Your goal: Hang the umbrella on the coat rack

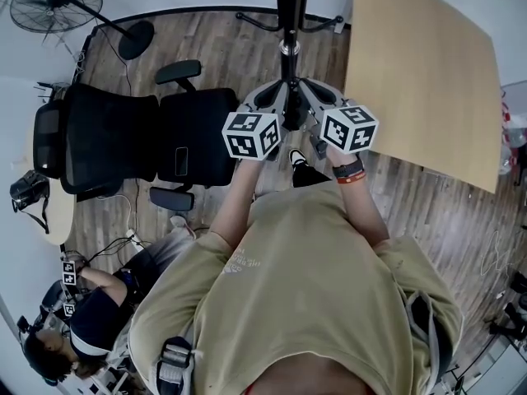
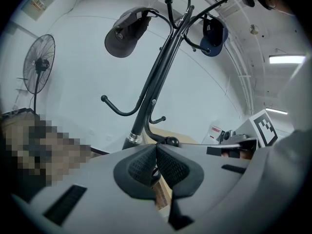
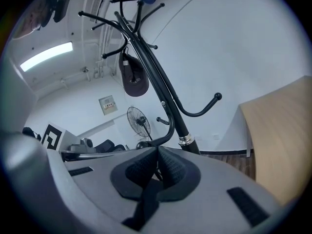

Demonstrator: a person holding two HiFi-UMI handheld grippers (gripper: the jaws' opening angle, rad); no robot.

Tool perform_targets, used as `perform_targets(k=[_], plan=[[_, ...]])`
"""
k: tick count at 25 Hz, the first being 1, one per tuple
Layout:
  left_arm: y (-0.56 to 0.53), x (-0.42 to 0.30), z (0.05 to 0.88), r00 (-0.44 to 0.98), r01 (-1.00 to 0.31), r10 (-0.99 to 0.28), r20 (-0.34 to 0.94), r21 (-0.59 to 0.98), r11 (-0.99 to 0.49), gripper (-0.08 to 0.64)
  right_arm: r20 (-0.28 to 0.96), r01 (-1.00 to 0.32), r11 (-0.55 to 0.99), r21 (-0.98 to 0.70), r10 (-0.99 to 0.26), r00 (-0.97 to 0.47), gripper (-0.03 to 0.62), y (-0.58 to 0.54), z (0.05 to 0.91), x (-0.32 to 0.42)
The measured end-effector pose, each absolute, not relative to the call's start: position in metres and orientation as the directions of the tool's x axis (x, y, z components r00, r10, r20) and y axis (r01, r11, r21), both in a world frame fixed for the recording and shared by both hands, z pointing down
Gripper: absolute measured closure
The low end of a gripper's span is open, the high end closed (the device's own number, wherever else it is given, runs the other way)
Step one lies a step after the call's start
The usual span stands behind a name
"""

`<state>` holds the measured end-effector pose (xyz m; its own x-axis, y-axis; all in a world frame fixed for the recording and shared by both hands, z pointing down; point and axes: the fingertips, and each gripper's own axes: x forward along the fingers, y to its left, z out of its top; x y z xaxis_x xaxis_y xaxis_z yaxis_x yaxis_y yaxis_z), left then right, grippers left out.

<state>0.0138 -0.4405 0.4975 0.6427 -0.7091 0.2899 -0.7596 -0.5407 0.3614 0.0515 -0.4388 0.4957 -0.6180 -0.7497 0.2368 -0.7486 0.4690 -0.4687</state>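
The black coat rack (image 1: 290, 23) stands straight ahead, and both grippers are pressed close to its pole. My left gripper (image 1: 276, 109) is shut, with a thin black strap (image 2: 155, 172) caught between its pads. My right gripper (image 1: 309, 105) is shut too, and a black strap (image 3: 146, 199) hangs down from its pads. A low hook with a ball end (image 2: 170, 141) (image 3: 142, 144) sits just above both gripper tips (image 2: 156, 152) (image 3: 158, 155). The umbrella's body is hidden below the grippers; a dark shape (image 1: 309, 175) under them may be it.
A grey cap (image 2: 126, 33) and a blue cap (image 2: 213, 33) hang on upper hooks. A black office chair (image 1: 132, 138) is to the left, a wooden tabletop (image 1: 420, 72) to the right, a floor fan (image 1: 58, 2) far left. A seated person (image 1: 90, 319) is at lower left.
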Motion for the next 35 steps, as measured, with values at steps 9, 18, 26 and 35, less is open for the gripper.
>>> perform_targets(k=[9, 18, 26, 35], plan=[[-0.434, 0.017, 0.511, 0.627, -0.779, -0.706, 0.330, 0.281, -0.561, 0.535, 0.280, -0.740, 0.481, -0.470, -0.714, -0.642, 0.569, -0.434, 0.506, 0.042], [-0.414, 0.025, 0.501, 0.677, -0.735, -0.679, 0.285, 0.309, -0.603, 0.535, 0.272, -0.750, 0.464, -0.471, -0.733, -0.624, 0.577, -0.418, 0.499, 0.051], [-0.394, 0.021, 0.488, 0.650, -0.759, -0.717, 0.253, 0.276, -0.590, 0.535, 0.249, -0.805, 0.454, -0.382, -0.789, -0.562, 0.575, -0.397, 0.485, 0.059], [-0.359, -0.006, 0.458, 0.623, -0.778, -0.765, 0.165, 0.235, -0.583, 0.535, 0.191, -0.862, 0.427, -0.274, -0.854, -0.484, 0.576, -0.358, 0.462, 0.060]])
